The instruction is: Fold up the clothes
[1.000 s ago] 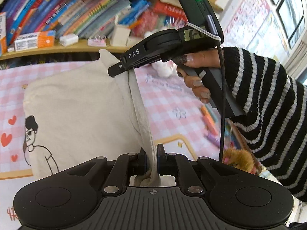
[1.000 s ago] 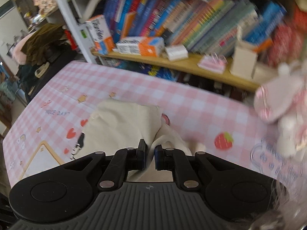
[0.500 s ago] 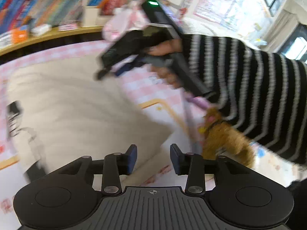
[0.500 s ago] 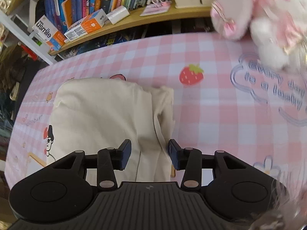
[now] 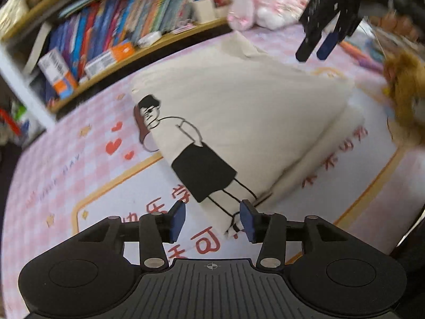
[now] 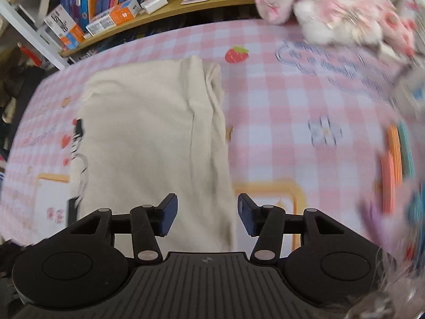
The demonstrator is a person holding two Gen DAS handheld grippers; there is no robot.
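I hold both tools above the cream shirt (image 5: 255, 111), which lies folded on the pink checked tablecloth (image 6: 268, 101), its cartoon print along the left edge. My left gripper (image 5: 212, 219) has its jaws spread, empty, with the shirt's near corner between them. My right gripper (image 6: 206, 214) is spread too, holding nothing, over the doubled-over right edge, likely so the layers settle flat. The view is blurred, but I count at least 2 layers. The plush toy (image 6: 342, 8) sits well apart.
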